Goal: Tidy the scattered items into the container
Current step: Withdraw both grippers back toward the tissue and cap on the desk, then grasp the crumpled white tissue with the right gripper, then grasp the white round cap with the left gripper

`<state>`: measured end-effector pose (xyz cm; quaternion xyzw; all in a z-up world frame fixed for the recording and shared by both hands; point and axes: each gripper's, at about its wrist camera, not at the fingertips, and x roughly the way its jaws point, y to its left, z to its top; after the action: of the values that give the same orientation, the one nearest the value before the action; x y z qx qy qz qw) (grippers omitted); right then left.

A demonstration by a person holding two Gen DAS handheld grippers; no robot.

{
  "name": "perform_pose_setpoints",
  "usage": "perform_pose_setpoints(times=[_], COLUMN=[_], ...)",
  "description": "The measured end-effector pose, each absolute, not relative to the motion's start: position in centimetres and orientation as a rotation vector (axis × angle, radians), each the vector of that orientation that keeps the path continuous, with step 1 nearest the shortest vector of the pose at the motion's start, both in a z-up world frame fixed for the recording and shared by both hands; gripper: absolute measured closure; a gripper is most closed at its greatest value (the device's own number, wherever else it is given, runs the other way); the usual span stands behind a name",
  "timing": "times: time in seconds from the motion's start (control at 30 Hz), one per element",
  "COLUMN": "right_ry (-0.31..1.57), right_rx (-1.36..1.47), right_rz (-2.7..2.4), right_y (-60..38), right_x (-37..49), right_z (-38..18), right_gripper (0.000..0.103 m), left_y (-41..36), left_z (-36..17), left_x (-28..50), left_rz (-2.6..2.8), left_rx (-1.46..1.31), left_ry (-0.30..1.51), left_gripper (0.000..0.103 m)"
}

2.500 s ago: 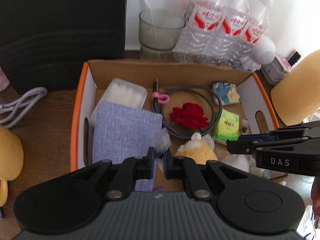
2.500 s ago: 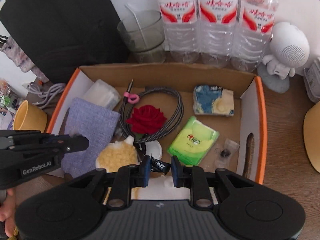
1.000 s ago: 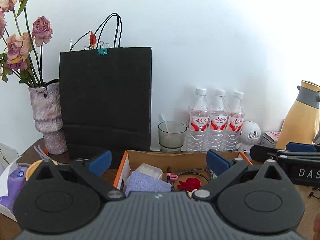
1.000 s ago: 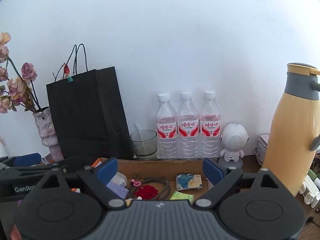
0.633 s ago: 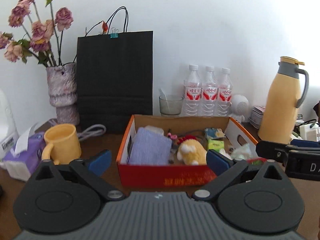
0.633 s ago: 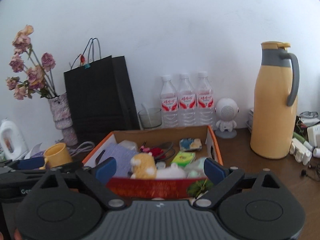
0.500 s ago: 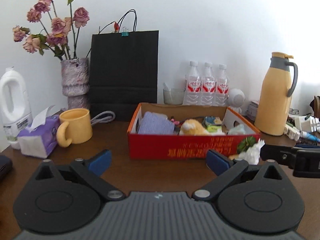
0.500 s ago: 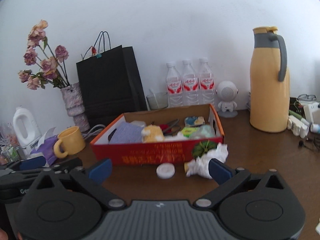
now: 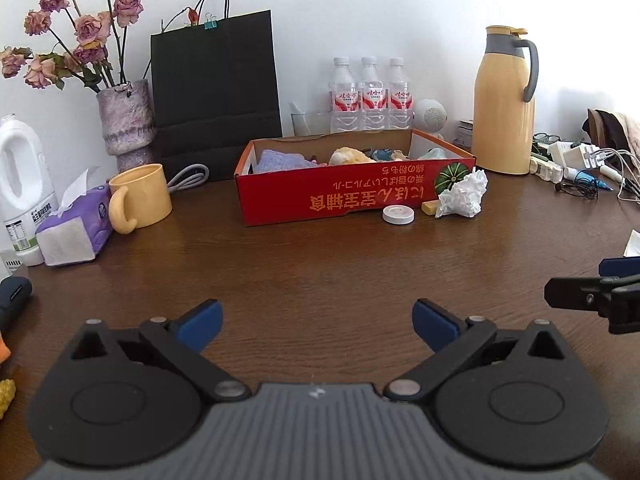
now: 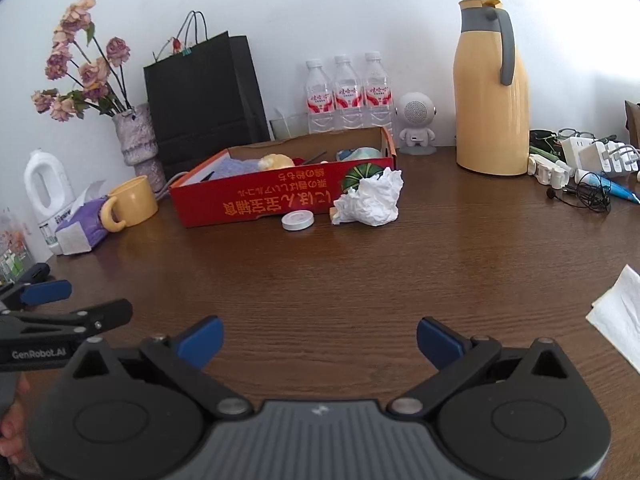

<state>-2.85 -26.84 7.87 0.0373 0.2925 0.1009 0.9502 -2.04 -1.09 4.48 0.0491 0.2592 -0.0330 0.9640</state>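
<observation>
Left gripper [image 9: 316,322] and right gripper [image 10: 319,338] — jaws spread wide, holding nothing, above bare worktop [image 10: 360,272]. Well ahead: red box [image 10: 256,204] with items inside; white cap [image 10: 297,220] and crumpled tissue [image 10: 372,200] just outside its front wall.

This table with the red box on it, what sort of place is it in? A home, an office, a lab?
Most likely a home or a lived-in office desk. The wooden table carries a vase of dried roses, a yellow thermos jug, a yellow mug and a tangle of chargers against a plain white wall.
</observation>
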Motion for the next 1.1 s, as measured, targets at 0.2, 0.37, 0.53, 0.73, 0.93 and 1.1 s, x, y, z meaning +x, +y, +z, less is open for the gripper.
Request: perform_pose_setpoints(times=[0.2,0.37,0.53,0.73,0.93,1.1], right_ry=[0.573,0.577,0.658,0.637,0.491,0.438], right_rx=[-0.002,0.003,0.071,0.172,0.321,0.36], right_rz=[0.173,0.201,0.194,0.26,0.279,0.233], right_y=[-27.8,-28.1,-28.6,-29.7,-33.1,-34.8], right_x=[4.7,12.5,18.2,18.0,14.5,13.9], right_z=[9.0,9.2,6.9,5.6,6.9,7.7], right_gripper=[0.0,0.005,0.018,0.074,0.074,0.074], left_y=[-1.9,-3.0,-4.3,-6.8,-9.0,-9.7], left_z=[3.8,3.5,2.8,2.2,1.2,0.7], left_x=[3.5,7.8,12.2,16.2,19.8,21.3], left_rz=[-0.087,-0.164,-0.196,-0.307,-0.339,-0.317], left_rx=[0.134,0.139,0.143,0.134,0.128,0.125], left_ry=[0.551,0.559,0.617,0.646,0.71,0.721], left_gripper=[0.0,0.0,0.001,0.011,0.035,0.044])
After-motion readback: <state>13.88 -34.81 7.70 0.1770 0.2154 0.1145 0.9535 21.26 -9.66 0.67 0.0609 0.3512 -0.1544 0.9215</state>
